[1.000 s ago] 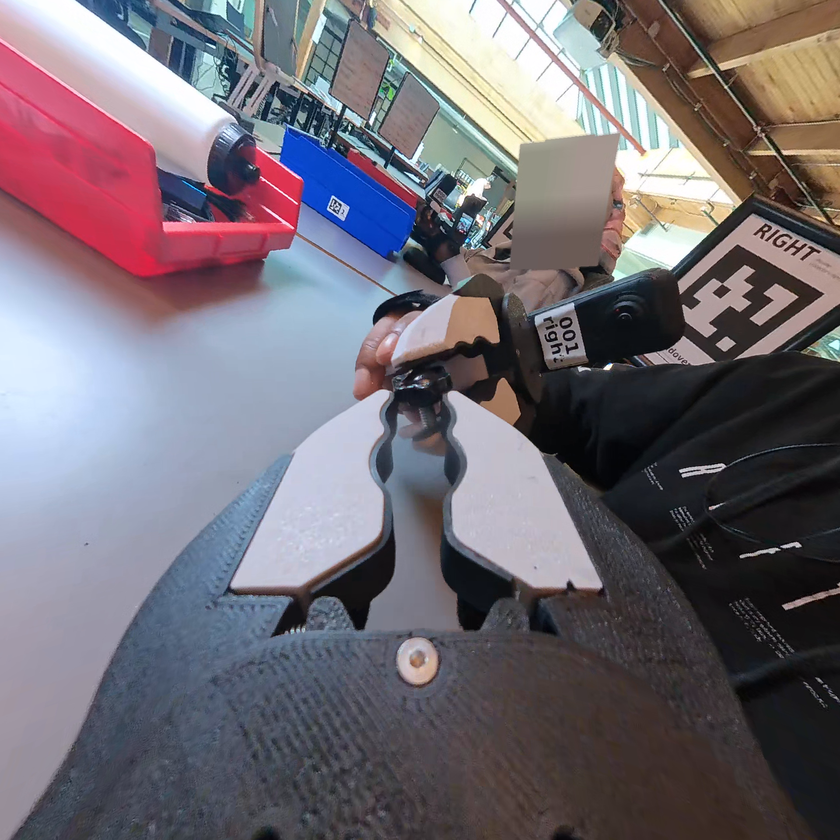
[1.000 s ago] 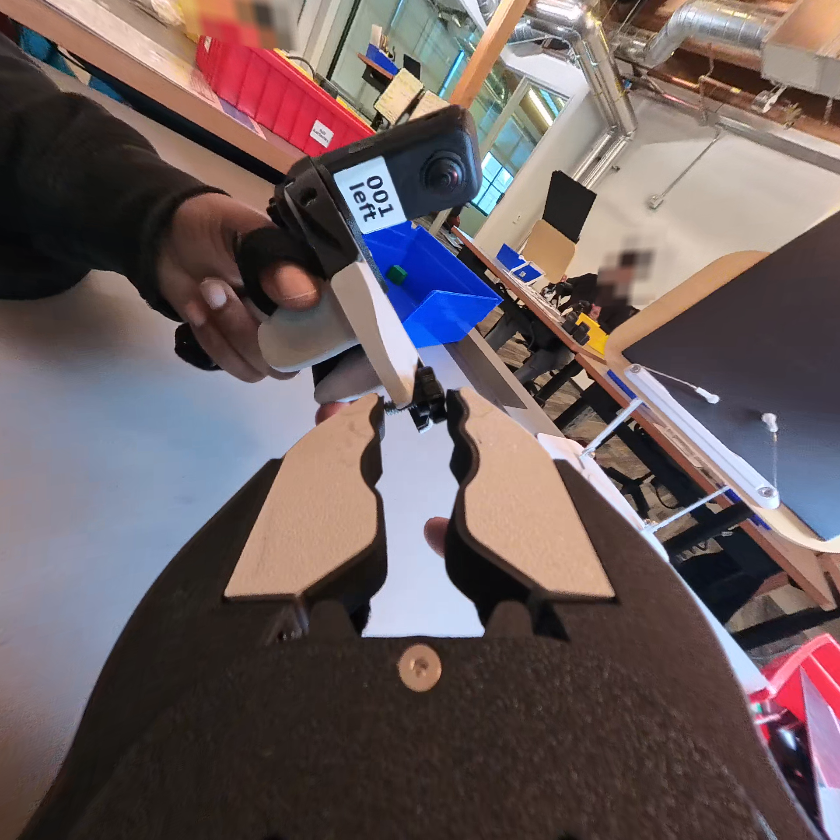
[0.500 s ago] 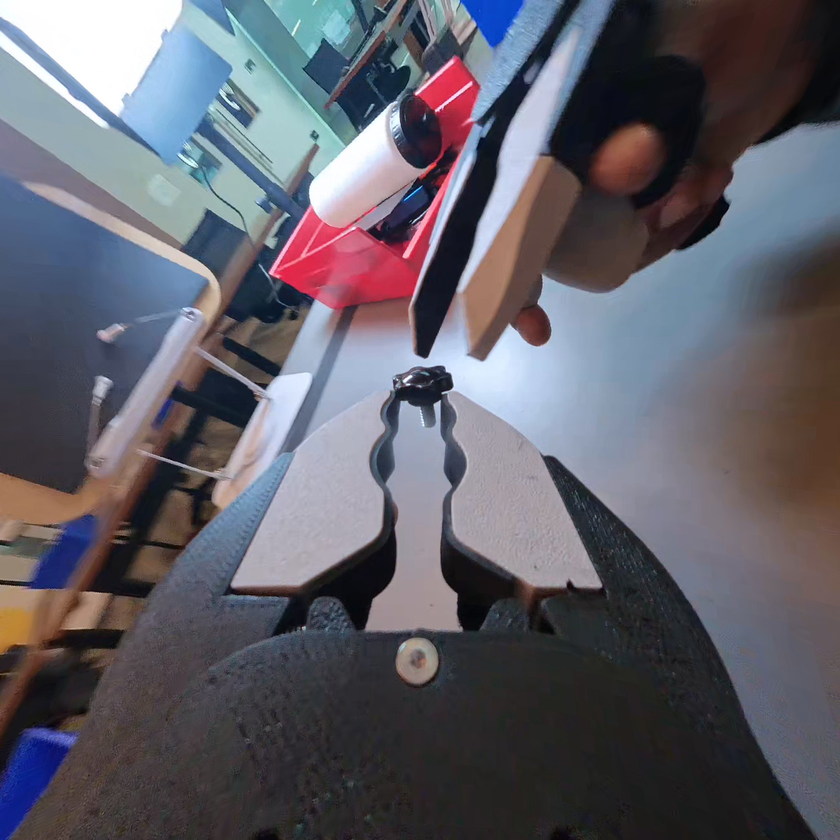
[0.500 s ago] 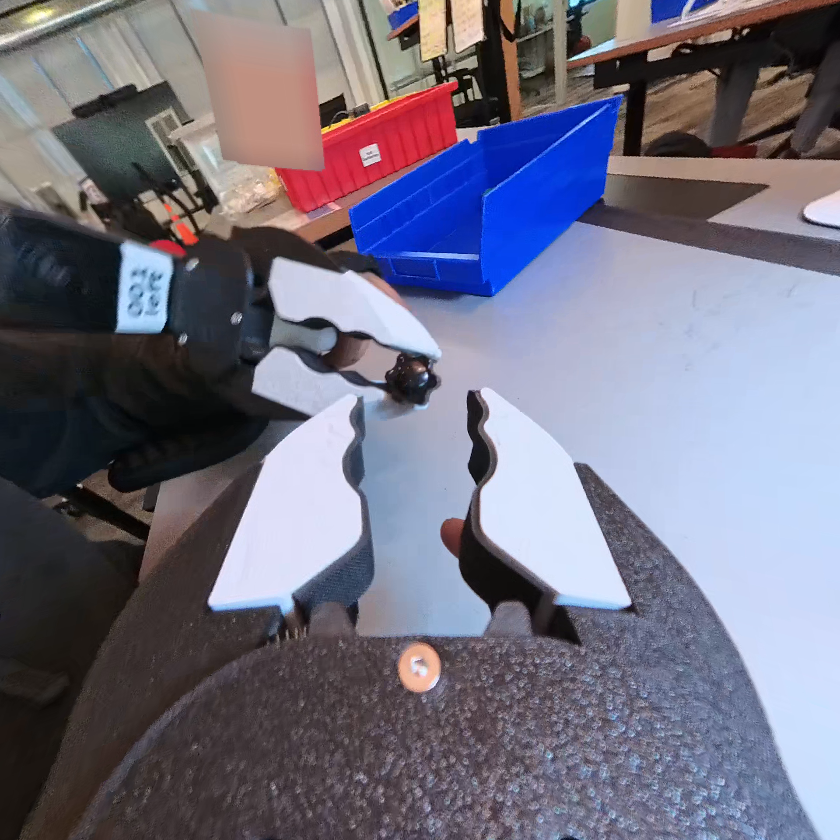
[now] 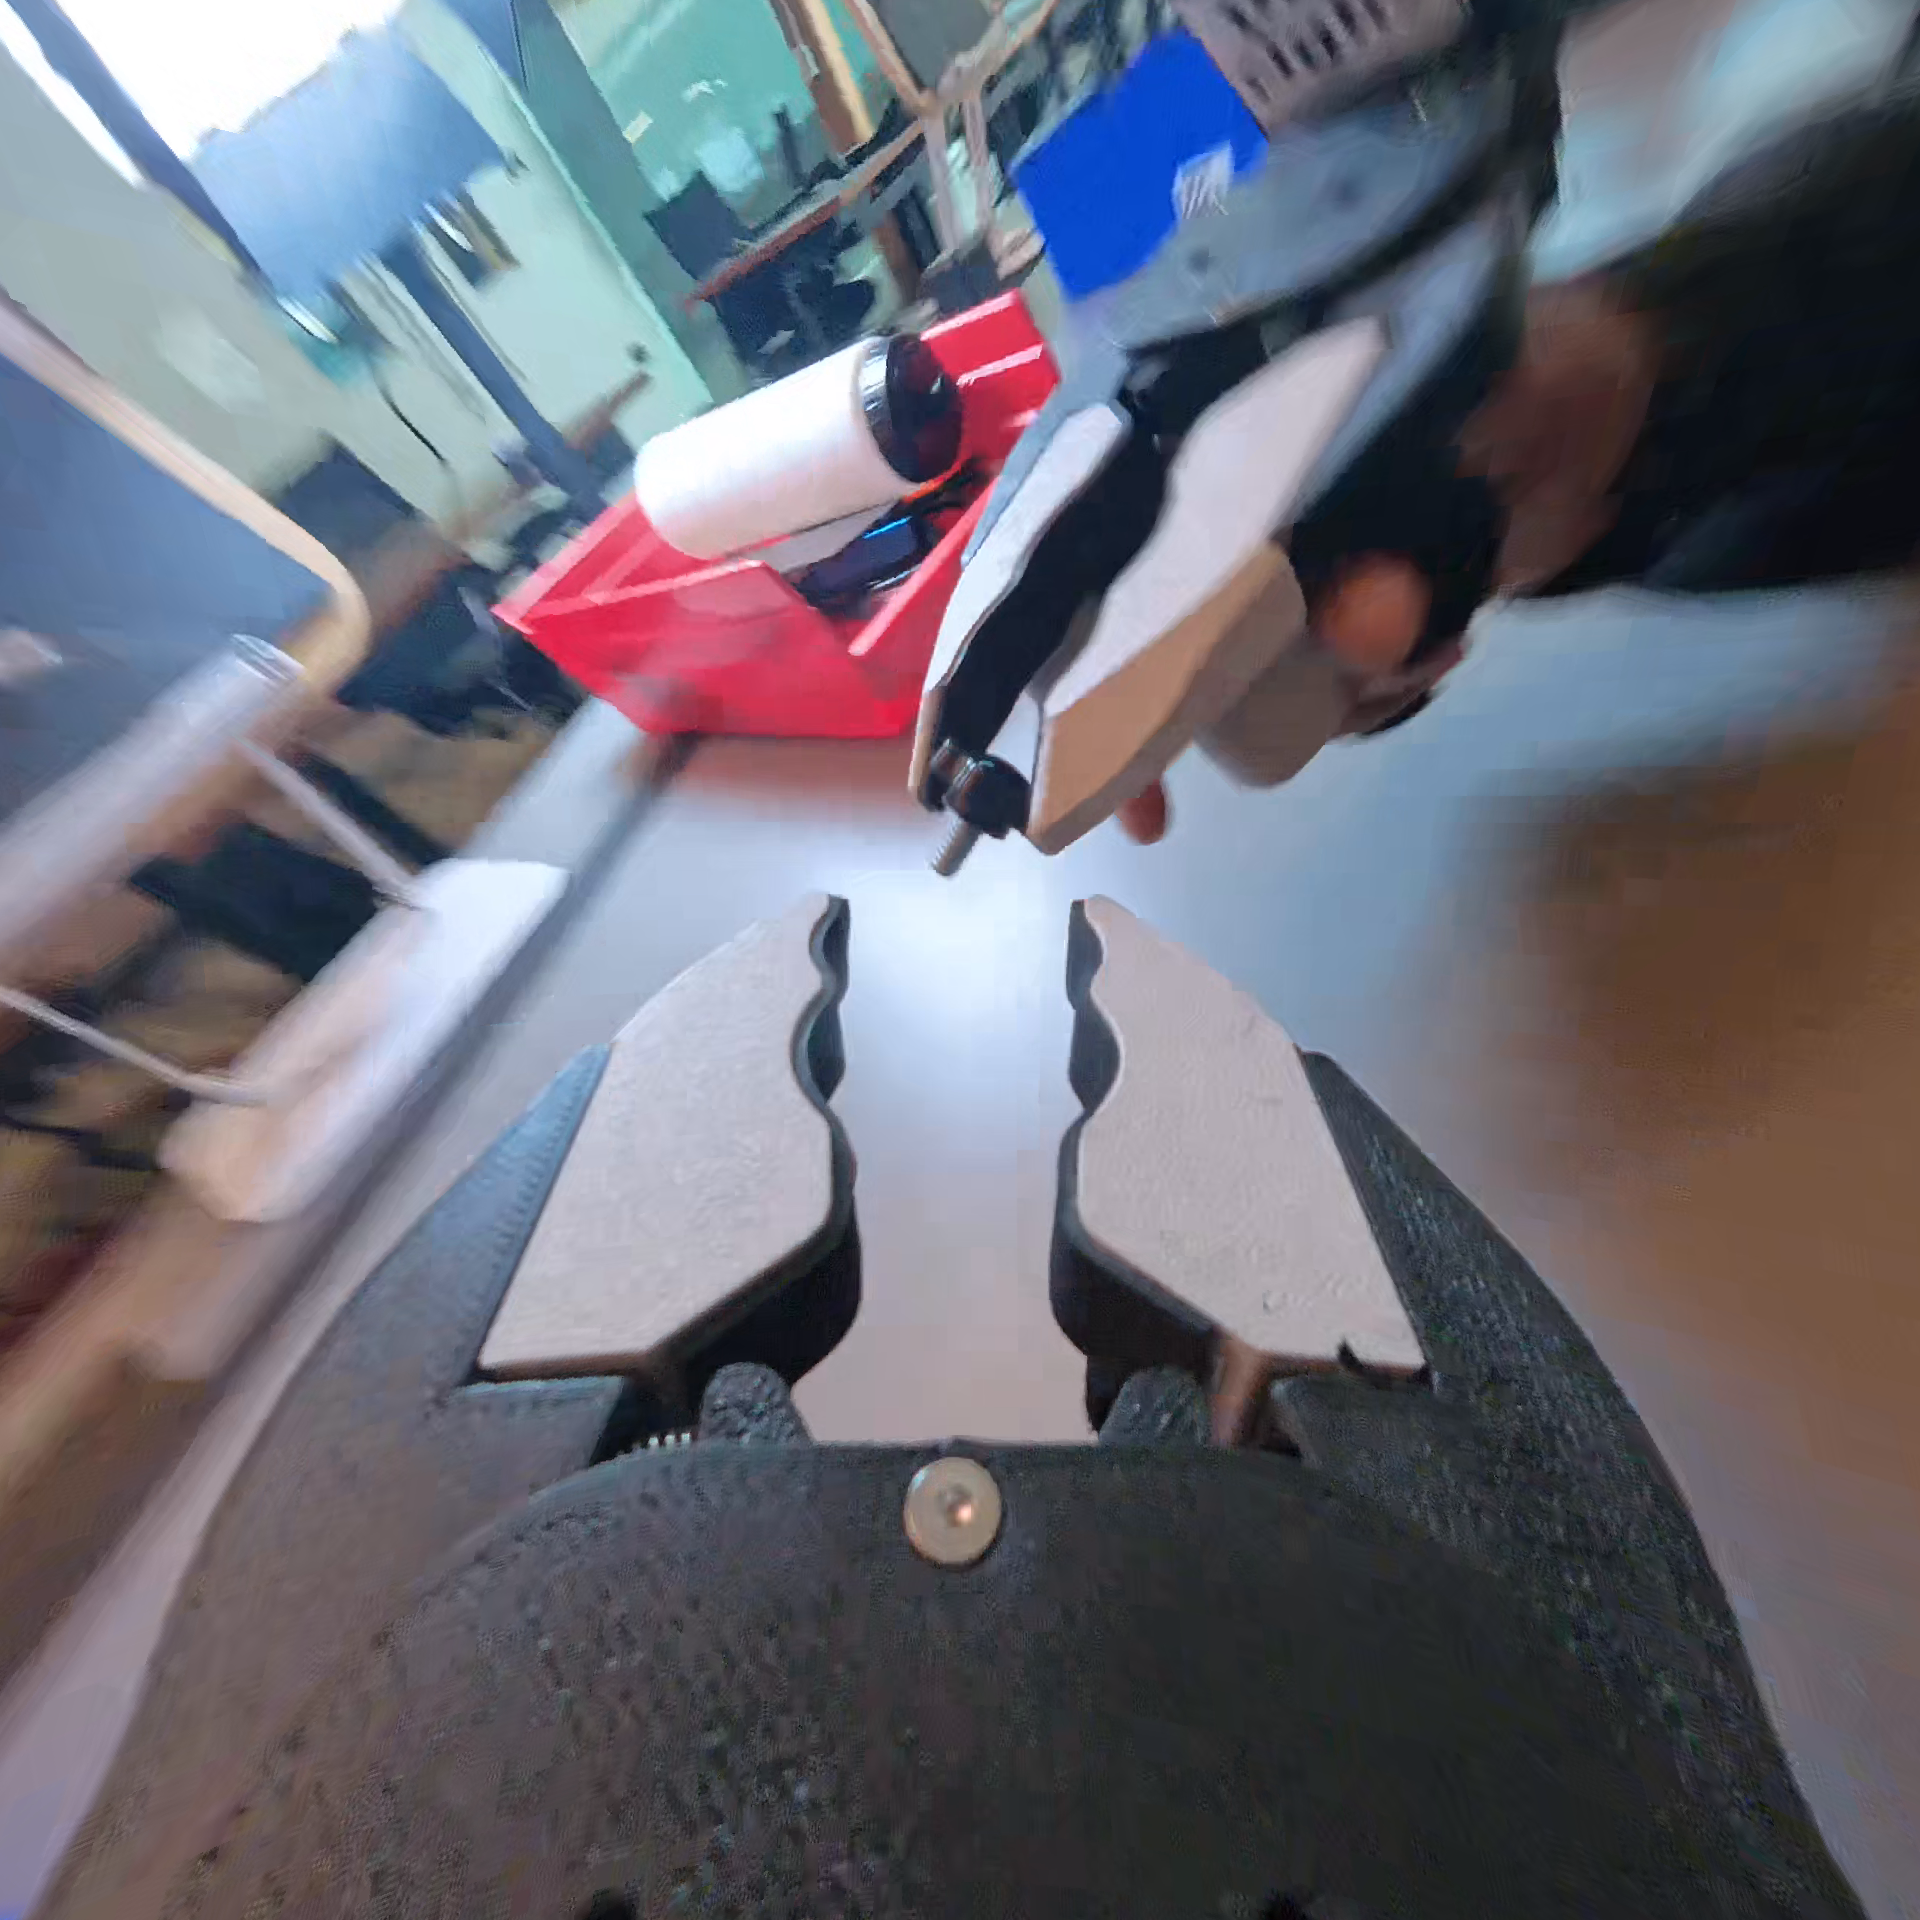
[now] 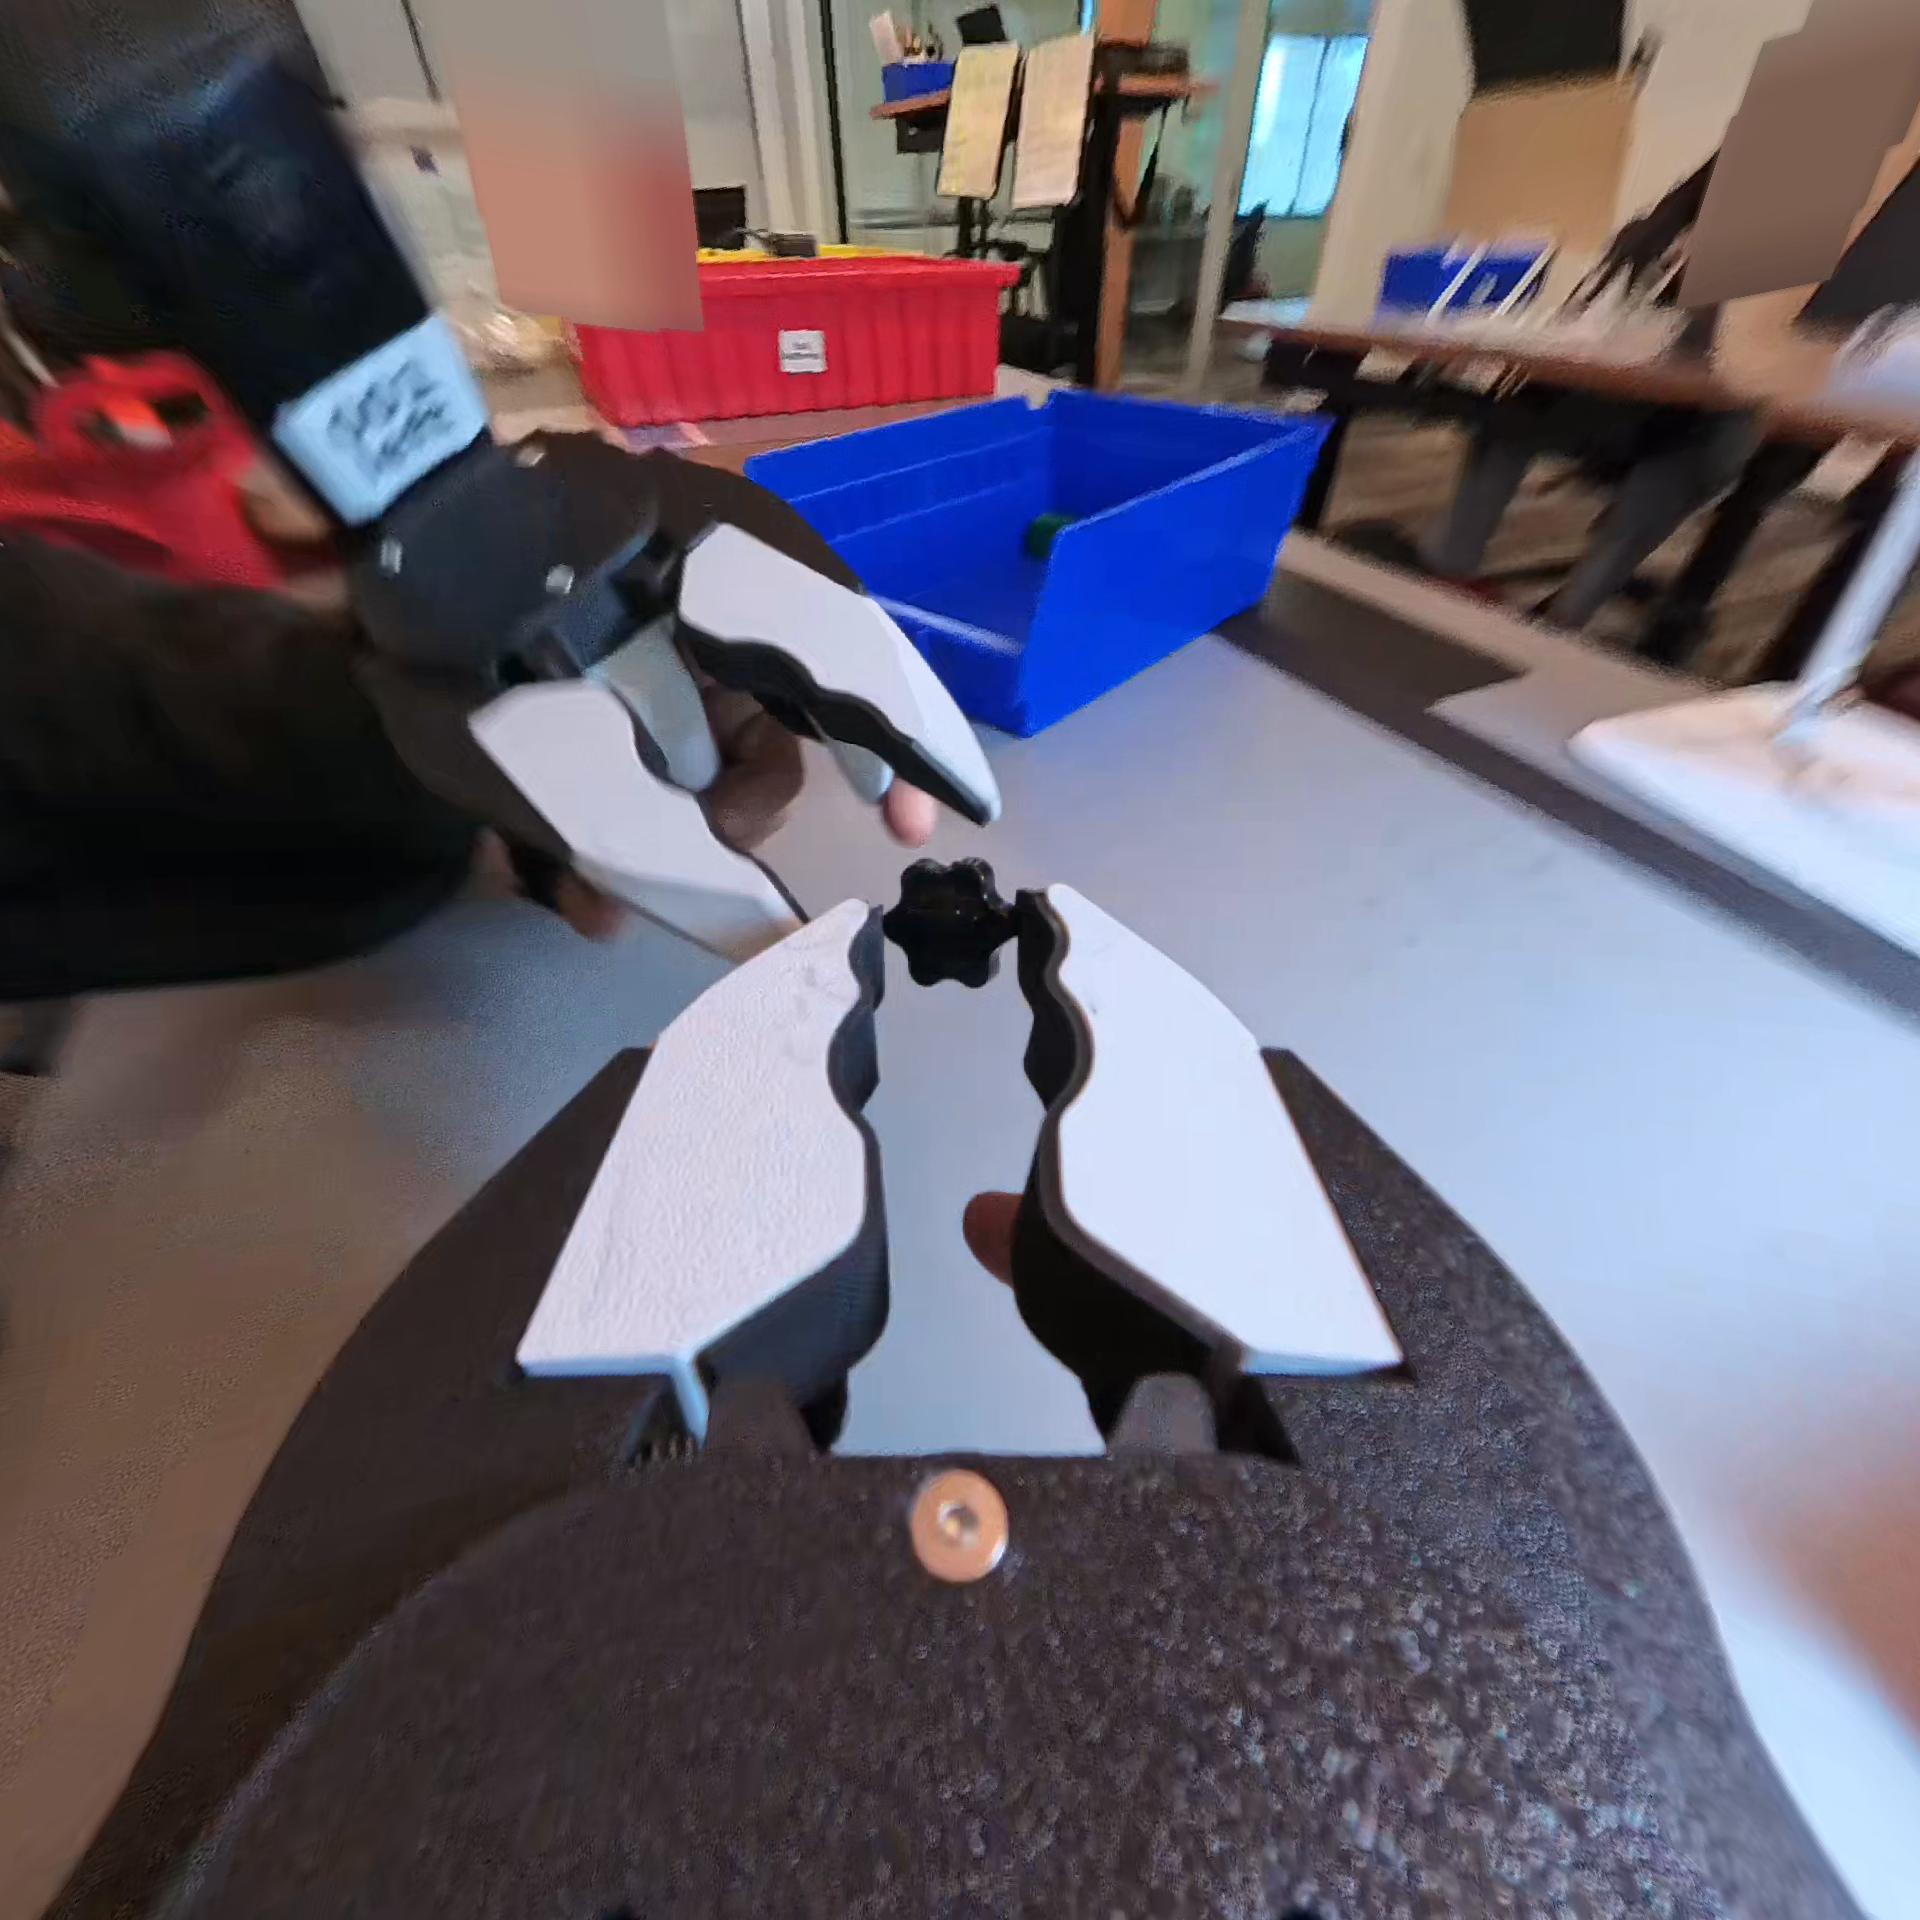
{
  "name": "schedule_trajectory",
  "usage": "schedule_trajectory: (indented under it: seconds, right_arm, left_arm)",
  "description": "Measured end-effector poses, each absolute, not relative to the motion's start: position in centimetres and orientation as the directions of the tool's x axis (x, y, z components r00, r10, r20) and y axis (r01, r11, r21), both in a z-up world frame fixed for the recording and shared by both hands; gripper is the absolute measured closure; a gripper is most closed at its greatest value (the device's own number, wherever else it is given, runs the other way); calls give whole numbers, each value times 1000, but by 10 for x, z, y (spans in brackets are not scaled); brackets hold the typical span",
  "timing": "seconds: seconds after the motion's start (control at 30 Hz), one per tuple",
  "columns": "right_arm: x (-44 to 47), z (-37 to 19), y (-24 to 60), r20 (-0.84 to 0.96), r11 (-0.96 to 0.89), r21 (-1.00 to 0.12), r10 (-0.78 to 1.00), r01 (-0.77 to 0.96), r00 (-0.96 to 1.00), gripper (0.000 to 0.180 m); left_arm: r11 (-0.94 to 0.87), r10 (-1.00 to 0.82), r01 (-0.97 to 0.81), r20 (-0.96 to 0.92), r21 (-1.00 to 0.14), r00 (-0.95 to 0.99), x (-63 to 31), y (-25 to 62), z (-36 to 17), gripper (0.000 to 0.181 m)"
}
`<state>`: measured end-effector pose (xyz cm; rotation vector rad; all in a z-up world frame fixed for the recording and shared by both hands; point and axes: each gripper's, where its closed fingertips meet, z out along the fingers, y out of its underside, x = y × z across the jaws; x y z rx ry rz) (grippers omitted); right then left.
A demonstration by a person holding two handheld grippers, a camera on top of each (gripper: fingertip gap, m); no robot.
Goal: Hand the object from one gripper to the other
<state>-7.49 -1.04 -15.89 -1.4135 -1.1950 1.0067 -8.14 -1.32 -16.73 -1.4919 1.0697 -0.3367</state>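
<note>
Your right tongs [image 6: 951,909] pinch the black knob [image 6: 948,923] at their tips; in the left wrist view its little metal screw [image 5: 948,854] pokes down from it. Your left tongs [image 5: 956,914] are spread wide and hold nothing. In the right wrist view they sit at about ten o'clock from the knob, close but not touching. Under both is the grey table [image 6: 1403,1039]. A blue bin [image 6: 1049,551] sits at one o'clock, a red bin [image 6: 800,338] past it.
</note>
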Motion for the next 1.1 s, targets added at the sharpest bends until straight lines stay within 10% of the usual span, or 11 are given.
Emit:
schedule_trajectory:
  seconds: [0.13, 0.33, 0.83, 1.1]
  right_arm:
    - [-72, -155, -9, 390, 346, -914, 895, 212, 219, 155]
    - [-78, -154, -24, 685, 630, -725, 697, 278, 209, 154]
    - [-77, -150, -24, 826, 747, -564, 511, 352, 238, 155]
    - [-75, -143, -41, 447, 436, -893, 889, 113, 100, 145]
  left_arm:
    - [-199, -866, -32, 160, -980, 473, -80, -18, -149, 139]
    - [-338, -867, 54, 334, -939, 371, -71, -26, -149, 138]
    - [-109, -893, -149, 31, -983, 450, -67, -31, -156, 175]
    - [251, -765, -394, -431, -884, 478, -80, -26, -151, 175]
